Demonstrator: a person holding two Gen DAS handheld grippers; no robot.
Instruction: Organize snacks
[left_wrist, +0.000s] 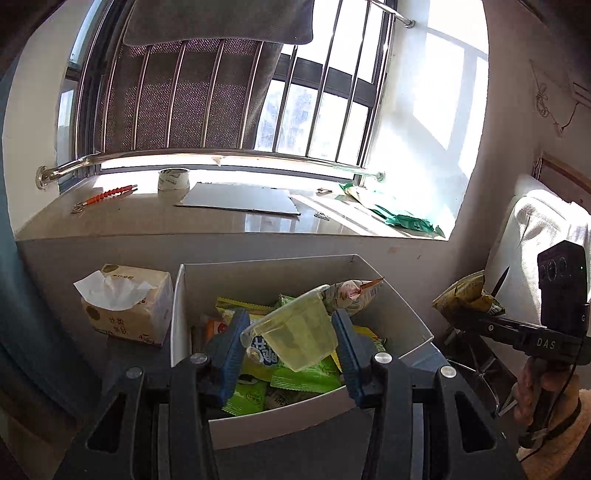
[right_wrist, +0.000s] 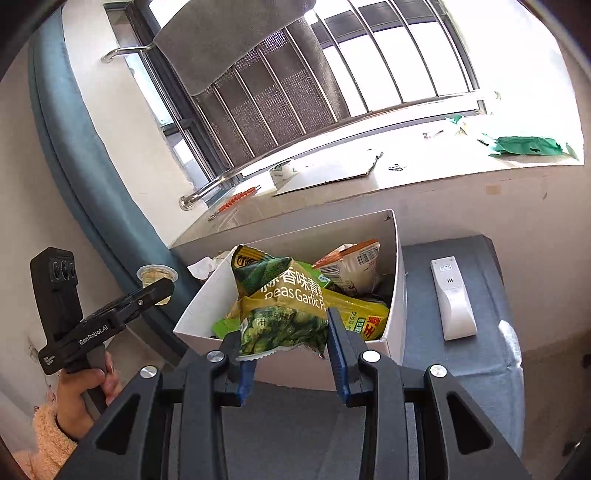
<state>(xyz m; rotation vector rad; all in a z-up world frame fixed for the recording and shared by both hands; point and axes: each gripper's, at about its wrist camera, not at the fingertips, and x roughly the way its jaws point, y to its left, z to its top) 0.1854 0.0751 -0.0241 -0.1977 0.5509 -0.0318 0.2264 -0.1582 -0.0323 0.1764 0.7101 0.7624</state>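
Observation:
A white open box holds several snack packets. My left gripper is shut on a clear yellowish jelly cup, held tilted above the box. The cup also shows in the right wrist view, left of the box. My right gripper is shut on a green garlic-peas bag, held above the box's near edge. That bag also shows at the right of the left wrist view. An orange-and-white packet lies in the box.
A tissue pack stands left of the box. A white remote lies on the grey surface right of the box. The windowsill behind holds a tape roll, flat cardboard and green wrapping.

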